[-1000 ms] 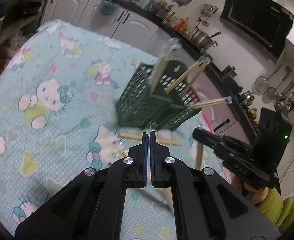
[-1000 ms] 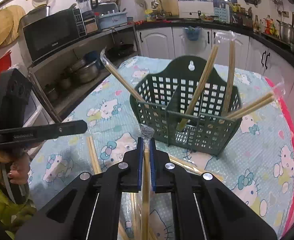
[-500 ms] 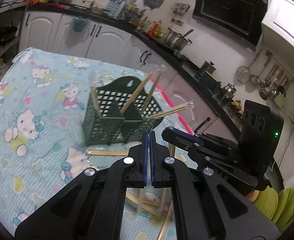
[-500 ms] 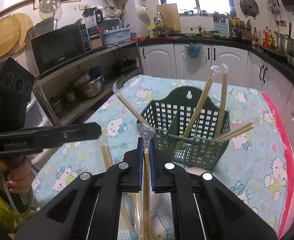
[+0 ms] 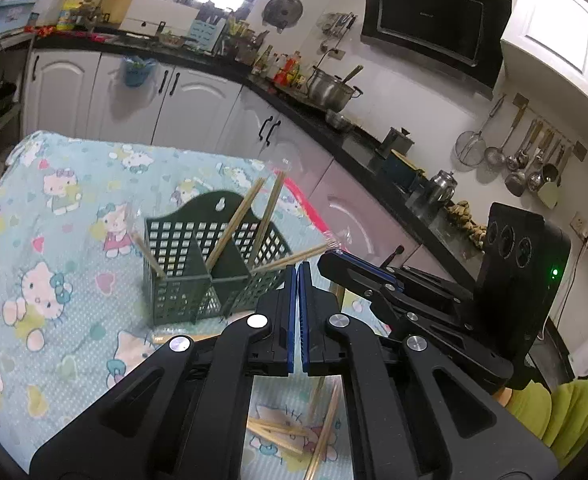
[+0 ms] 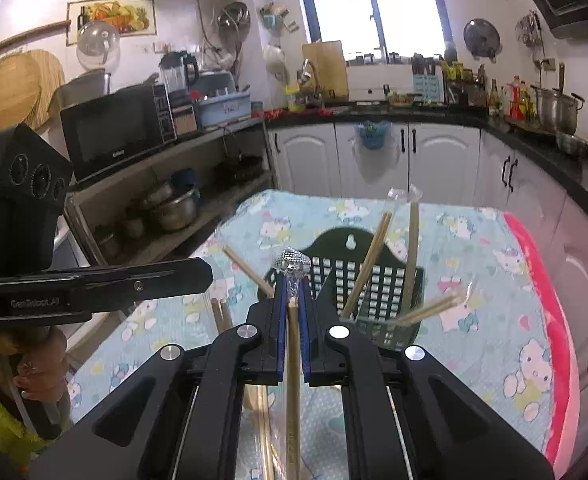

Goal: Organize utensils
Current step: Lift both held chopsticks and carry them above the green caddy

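You lift both arms higher off the desk (image 5: 53, 280); right hand-held gripper (image 6: 292, 312) clamps wrapped chopsticks (image 6: 292, 360), left hand-held gripper (image 5: 298, 280) closed, empty; green basket (image 6: 374, 280) ahead, drop-in next.

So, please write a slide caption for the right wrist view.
Right gripper holds wrapped chopsticks before the green basket.

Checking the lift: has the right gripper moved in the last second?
Yes. The right gripper, shut on wrapped chopsticks, has risen and backed off: the green basket now looks smaller and lower against its jaws.
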`<state>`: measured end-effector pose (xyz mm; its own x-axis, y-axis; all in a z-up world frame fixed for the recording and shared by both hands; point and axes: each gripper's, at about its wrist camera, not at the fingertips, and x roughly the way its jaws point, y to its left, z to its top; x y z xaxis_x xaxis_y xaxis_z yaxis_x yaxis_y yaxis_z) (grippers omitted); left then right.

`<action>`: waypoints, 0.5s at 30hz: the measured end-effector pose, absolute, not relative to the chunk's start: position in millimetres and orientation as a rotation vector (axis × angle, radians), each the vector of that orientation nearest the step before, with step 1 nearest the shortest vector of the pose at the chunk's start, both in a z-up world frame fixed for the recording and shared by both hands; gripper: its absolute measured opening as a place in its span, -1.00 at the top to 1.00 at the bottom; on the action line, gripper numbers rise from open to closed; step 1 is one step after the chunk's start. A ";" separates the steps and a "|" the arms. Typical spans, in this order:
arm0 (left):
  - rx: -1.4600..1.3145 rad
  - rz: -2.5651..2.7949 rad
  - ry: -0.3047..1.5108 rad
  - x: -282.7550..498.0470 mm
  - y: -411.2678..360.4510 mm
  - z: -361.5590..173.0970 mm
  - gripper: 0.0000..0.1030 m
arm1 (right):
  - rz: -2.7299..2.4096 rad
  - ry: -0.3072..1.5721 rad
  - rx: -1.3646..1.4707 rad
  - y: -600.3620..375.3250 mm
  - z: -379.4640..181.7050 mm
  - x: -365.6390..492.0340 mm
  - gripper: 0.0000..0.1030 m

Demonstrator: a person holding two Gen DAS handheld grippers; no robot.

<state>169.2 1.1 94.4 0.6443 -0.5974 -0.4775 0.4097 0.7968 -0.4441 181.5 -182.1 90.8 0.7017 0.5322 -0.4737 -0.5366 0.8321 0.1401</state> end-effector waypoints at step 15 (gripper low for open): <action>-0.282 -0.616 0.546 176.4 -9.1 142.2 1.00 | 0.557 0.404 0.024 -196.6 129.8 186.7 0.88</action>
<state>176.4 -9.1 142.2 0.6820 -0.6133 -0.3984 0.4688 0.7847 -0.4055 186.7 -196.6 129.8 0.7722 0.5189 -0.3667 -0.5097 0.8504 0.1302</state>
